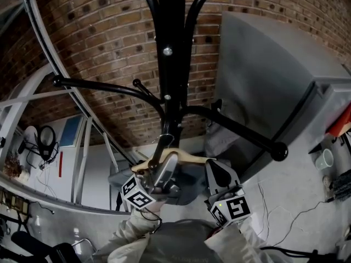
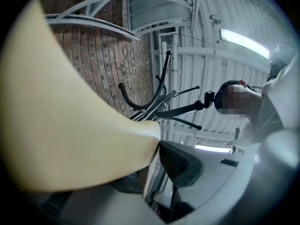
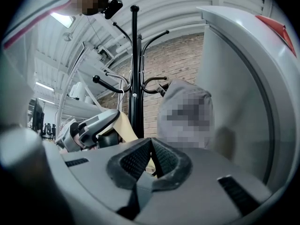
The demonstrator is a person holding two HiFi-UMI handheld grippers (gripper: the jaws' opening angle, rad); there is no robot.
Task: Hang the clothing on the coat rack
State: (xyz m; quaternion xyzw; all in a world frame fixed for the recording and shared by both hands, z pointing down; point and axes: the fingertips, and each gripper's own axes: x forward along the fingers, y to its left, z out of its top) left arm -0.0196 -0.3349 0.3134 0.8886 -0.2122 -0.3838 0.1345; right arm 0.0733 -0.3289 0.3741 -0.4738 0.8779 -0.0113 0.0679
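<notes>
The left claw pinches a pale hanger low in front of the rack pole; grey clothing hangs just under it, beneath the rack's arms. The right claw, just beside, is pressed together

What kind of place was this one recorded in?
Probably a workshop or a converted industrial hall. It has a bare brick wall and a ribbed metal ceiling with a strip light, not home furnishings.
</notes>
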